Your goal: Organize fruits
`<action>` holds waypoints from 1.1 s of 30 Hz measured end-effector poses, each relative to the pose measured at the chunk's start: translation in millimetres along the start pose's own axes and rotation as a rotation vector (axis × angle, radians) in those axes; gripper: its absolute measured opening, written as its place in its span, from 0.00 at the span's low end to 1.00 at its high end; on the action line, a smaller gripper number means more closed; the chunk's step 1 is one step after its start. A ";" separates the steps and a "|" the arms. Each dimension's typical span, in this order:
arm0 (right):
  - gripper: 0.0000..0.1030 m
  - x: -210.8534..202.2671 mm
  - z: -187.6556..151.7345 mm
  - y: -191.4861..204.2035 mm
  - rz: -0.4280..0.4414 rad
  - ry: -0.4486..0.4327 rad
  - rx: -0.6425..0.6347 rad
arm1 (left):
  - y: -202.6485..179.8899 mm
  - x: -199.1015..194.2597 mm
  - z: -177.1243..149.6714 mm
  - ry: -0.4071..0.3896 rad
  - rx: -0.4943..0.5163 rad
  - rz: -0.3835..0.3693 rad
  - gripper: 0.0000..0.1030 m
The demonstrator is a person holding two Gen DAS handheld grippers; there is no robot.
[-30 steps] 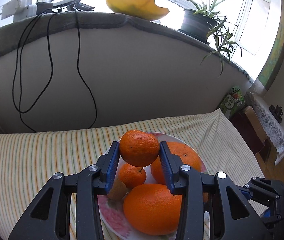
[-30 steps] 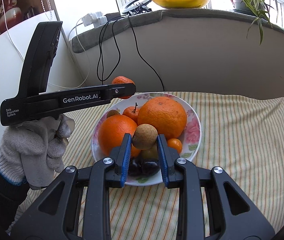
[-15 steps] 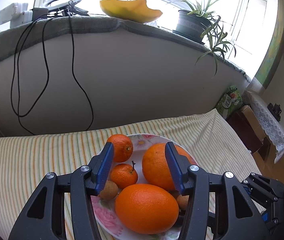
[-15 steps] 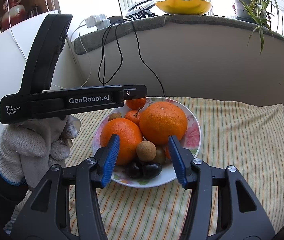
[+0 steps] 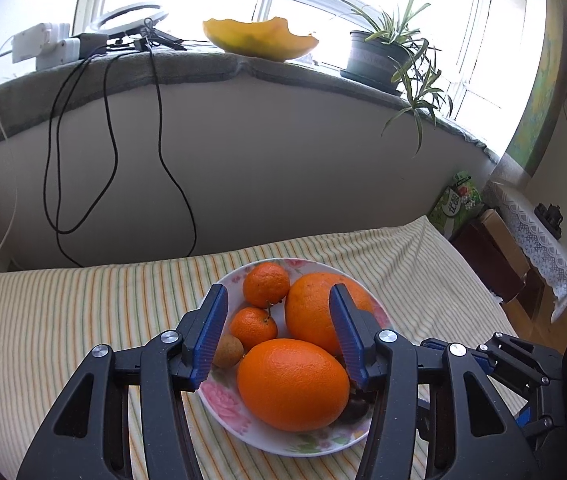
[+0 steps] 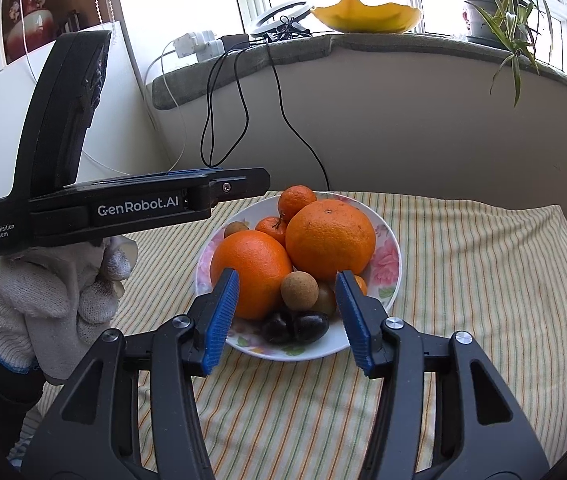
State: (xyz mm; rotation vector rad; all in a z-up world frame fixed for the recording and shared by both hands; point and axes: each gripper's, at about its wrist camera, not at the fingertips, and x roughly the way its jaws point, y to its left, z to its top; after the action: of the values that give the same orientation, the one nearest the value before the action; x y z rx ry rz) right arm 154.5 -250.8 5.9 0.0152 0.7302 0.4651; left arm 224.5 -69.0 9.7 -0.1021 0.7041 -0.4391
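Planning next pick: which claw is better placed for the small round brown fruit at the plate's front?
Right. The right claw is open with the brown fruit straight ahead between its fingers; the left claw hangs off to the side.

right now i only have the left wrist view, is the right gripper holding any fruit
observer: no, the right gripper is open, with nothing between its blue pads.
operator: something dark behind the big oval orange, what is it
observer: two dark glossy plum-like fruits lying at the rim of the white floral plate.
operator: anything else near them
observer: a round brown fruit sits right behind them, against the orange.
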 end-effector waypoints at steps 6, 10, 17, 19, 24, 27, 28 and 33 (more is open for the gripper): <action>0.55 -7.6 -2.3 3.2 -0.006 -0.008 0.001 | -5.3 -19.9 -5.1 -0.028 0.015 0.016 0.50; 0.60 -14.4 -3.4 5.2 -0.015 -0.019 0.000 | -7.3 -34.3 -11.5 -0.053 0.017 0.032 0.50; 0.73 -24.6 -5.2 2.8 -0.036 -0.038 0.014 | -11.7 -54.5 -27.1 -0.082 0.009 0.072 0.64; 0.73 -25.7 -5.2 1.8 -0.043 -0.036 0.022 | -13.8 -60.4 -33.3 -0.090 0.004 0.089 0.71; 0.83 -27.6 -7.7 -0.6 -0.058 -0.032 0.038 | -19.0 -70.8 -49.1 -0.091 0.010 0.122 0.78; 0.87 -30.7 -10.1 -2.5 -0.065 -0.049 0.055 | -19.1 -73.7 -55.9 -0.082 0.001 0.146 0.78; 0.87 -31.3 -10.5 -3.1 -0.065 -0.049 0.059 | -19.2 -75.0 -57.8 -0.081 -0.001 0.155 0.78; 0.87 -34.4 -11.6 -5.0 -0.079 -0.053 0.072 | -19.8 -82.6 -64.4 -0.094 -0.010 0.174 0.78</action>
State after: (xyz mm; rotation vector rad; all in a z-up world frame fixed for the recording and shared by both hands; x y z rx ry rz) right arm 126.7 -271.2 18.4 0.0659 0.6928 0.3613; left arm 120.1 -48.4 15.2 -0.0700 0.6176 -0.2626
